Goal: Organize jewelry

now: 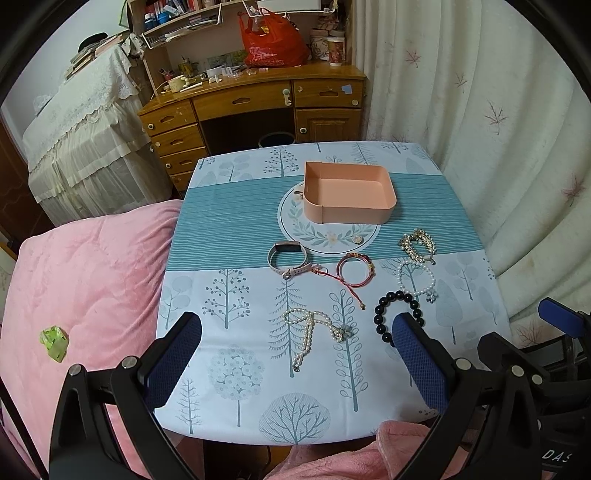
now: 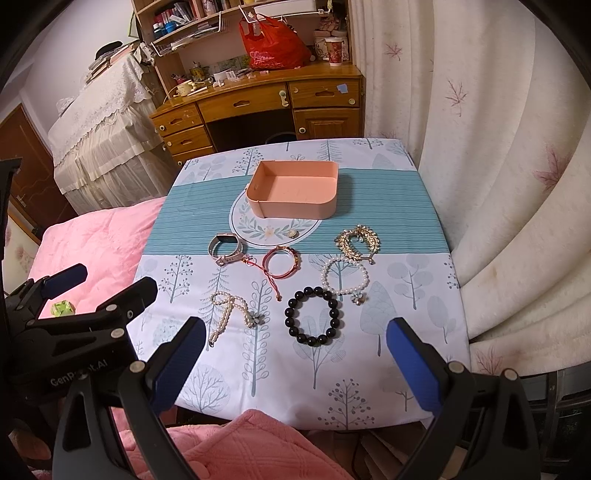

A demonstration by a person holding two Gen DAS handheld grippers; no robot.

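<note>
White lettering shows on the black plastic body of the left hand-held gripper [image 2: 70,299], seen from the right wrist view: it reads "GenP", then a few letters too smeared to make out, then ".AI". In the left wrist view, the black body of the right hand-held gripper [image 1: 524,332] carries white capitals "DAS" at the picture's lower right edge, cut off there. The red plastic bag [image 2: 273,44] on the wooden desk bears pale printed marks, too blurred to read. Spines of books on the wooden shelf [image 2: 184,14] show no legible titles either.
</note>
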